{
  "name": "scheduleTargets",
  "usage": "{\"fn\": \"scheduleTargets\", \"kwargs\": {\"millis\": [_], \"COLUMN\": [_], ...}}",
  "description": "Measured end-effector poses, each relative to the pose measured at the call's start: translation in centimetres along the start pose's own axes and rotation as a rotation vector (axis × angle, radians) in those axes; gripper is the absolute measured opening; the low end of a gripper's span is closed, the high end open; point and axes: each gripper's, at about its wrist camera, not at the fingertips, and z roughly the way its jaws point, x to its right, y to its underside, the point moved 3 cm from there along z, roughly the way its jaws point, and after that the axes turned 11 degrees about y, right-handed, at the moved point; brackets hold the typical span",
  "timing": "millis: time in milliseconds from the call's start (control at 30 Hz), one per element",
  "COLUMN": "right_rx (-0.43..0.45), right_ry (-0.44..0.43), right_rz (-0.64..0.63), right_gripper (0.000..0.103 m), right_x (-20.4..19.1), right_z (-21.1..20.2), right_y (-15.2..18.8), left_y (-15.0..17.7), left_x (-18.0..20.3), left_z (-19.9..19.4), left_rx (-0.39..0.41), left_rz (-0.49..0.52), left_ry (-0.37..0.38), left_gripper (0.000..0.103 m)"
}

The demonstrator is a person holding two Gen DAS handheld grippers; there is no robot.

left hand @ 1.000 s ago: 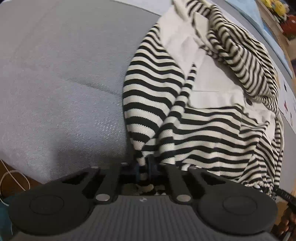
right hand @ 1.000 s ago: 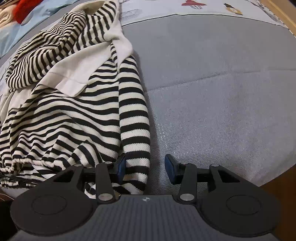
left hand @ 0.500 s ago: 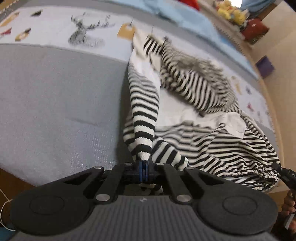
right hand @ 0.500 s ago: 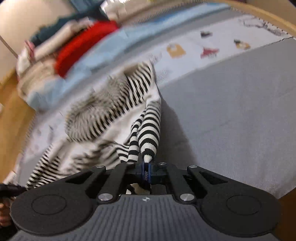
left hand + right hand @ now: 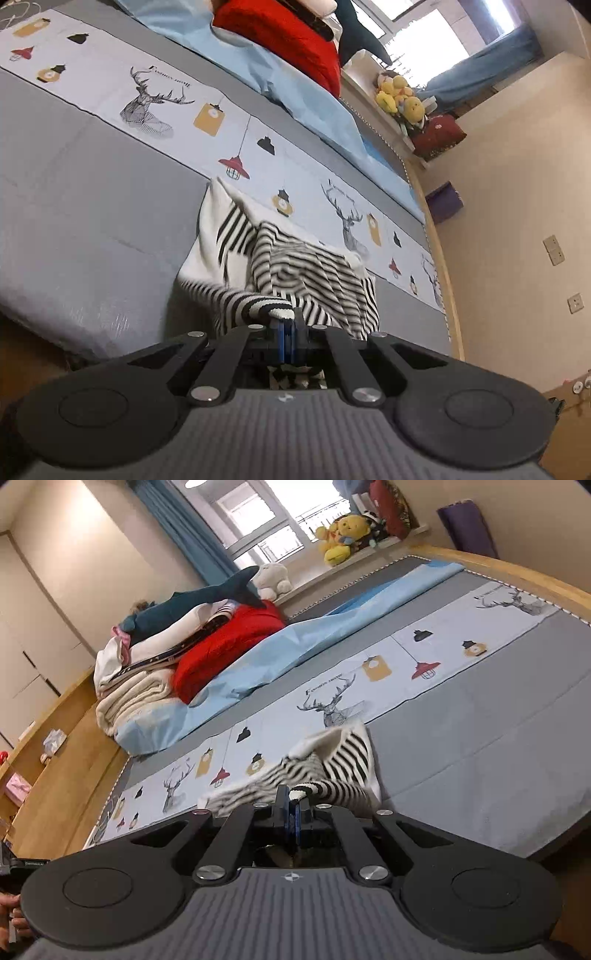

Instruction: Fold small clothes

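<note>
The left gripper (image 5: 286, 341) is clamped on a cuff of the black-and-white striped garment (image 5: 295, 280), and the right gripper (image 5: 291, 818) is likewise clenched on another striped cuff. The garment hangs bunched just ahead of both, above the grey bed cover (image 5: 92, 229)

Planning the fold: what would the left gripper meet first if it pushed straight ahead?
The left gripper, shut on a sleeve cuff, would probably first run into the bunched striped garment right ahead of it, then the printed bedsheet. Depth is unclear.
</note>
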Motion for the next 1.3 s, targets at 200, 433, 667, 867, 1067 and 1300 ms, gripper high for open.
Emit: {"fn": "scheduleTargets", "kwargs": {"millis": [200, 433, 667, 867, 1067, 1300], "right_rx": [-0.055, -0.142, -0.223, -0.073, -0.155, -0.293], "right_ry": [0.078, 0.22, 0.375, 0.282, 0.199, 0.163], "right_rz": [0.044, 0.058, 0.016, 0.096, -0.034, -0.131], "right_gripper": [0.002, 0.002, 0.016, 0.043, 0.05, 0.053], "right_x": [0.7, -0.1, 0.2, -0.2, -1.7, -4.1], "right_z": [7.6, 22.1, 30.0, 26.6, 26.7, 28.9], "right_y": [-2.0, -5.8, -5.2, -6.3, -4.5, -1.6], "left_y": [-5.1, -11.0, -12.0, -11.5, -9.1, -7.8], "left_x": [-3.2, -9.3, -11.2, -9.4, -6.4, -5.5], "left_z": [7.2, 17.7, 19.1, 17.8, 21.7, 24.9], "left_rx": [0.016, 0.043, 0.038, 0.056, -0.106, -0.159], "left_rz": [-0.031, -0.067, -0.191, -0.151, 0.018, 0.002], "left_ry": [-0.082, -0.229, -0.177, -0.064, -0.103, -0.075], "left_gripper": [0.003, 0.004, 0.055, 0.055, 0.072, 0.073]}}
